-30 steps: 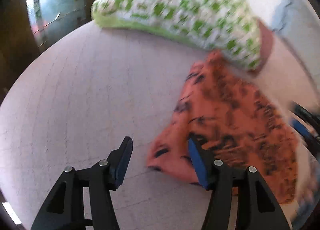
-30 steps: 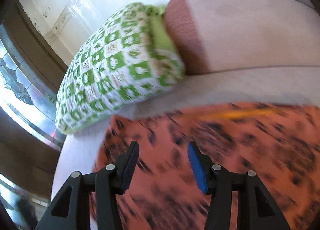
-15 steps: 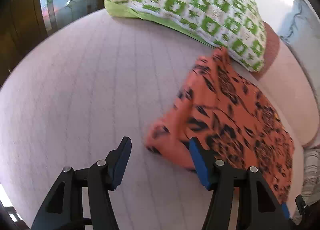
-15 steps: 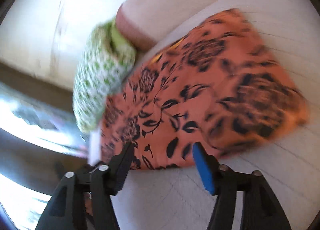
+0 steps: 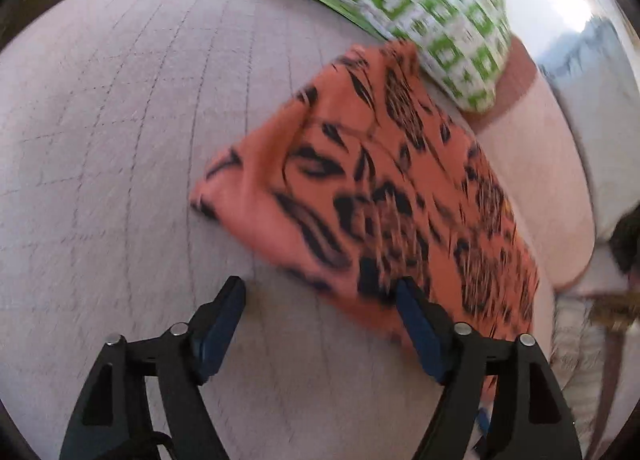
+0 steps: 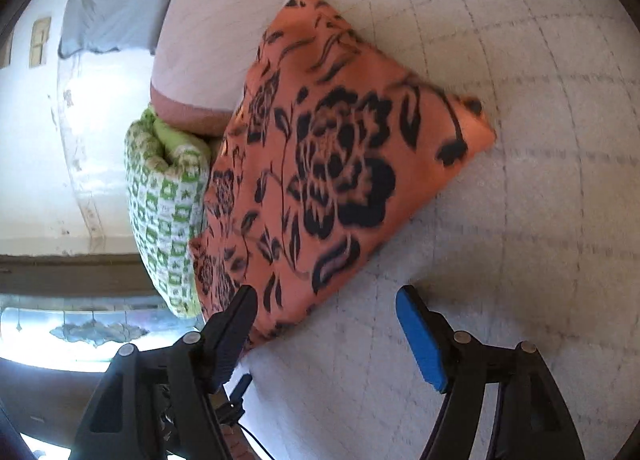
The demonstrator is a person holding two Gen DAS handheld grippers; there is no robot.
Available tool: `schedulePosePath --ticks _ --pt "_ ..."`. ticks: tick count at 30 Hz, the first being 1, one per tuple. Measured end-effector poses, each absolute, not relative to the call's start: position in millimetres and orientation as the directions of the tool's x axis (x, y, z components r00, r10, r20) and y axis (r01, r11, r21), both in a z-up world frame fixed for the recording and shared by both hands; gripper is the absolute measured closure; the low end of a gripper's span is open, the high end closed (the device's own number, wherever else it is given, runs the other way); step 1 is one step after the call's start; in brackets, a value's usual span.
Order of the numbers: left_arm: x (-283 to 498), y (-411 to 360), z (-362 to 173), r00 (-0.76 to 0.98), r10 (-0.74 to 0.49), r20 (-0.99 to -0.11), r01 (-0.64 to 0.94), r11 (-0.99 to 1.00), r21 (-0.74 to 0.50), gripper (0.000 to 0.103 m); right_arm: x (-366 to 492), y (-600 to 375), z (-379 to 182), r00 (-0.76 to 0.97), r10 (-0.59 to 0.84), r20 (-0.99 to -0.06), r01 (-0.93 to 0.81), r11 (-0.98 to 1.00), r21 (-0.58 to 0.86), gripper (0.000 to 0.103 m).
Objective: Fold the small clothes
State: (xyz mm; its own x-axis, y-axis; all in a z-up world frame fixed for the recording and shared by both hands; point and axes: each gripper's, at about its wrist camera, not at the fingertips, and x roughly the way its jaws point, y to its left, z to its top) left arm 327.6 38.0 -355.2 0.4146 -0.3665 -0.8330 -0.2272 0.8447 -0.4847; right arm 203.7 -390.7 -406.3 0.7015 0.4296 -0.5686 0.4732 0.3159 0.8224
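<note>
Both your claws have just been opening: left claw (image 5: 320,292) and right claw (image 6: 326,300) stand wide, seemingly gripping nothing, beside the folded orange garment (image 6: 340,148) on the bed (image 5: 120,140).

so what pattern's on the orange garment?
Black flowers and leaves on the orange garment; clearest in right wrist view.

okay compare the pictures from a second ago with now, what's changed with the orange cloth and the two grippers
Both grippers have just been opening their jaws. The left gripper closed in on the near edge of the orange floral cloth; the right gripper rolled and dropped from over the cloth to its edge. Neither pinches the fabric. The cloth stayed folded flat on the pale bed cover, its far corner against the green checked pillow.
</note>
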Motion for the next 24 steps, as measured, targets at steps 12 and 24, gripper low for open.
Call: schedulePosePath --ticks 12,24 --pt "365 33 -360 0.552 -0.385 -0.740 -0.165 0.819 -0.549 0.065 247 -396 -412 0.842 0.306 -0.445 0.332 0.357 0.873 0.027" --pt "335 38 -344 0.595 -0.380 -0.708 -0.139 0.819 -0.556 0.084 245 -386 -363 0.837 0.193 -0.513 0.325 0.579 0.748 0.087"
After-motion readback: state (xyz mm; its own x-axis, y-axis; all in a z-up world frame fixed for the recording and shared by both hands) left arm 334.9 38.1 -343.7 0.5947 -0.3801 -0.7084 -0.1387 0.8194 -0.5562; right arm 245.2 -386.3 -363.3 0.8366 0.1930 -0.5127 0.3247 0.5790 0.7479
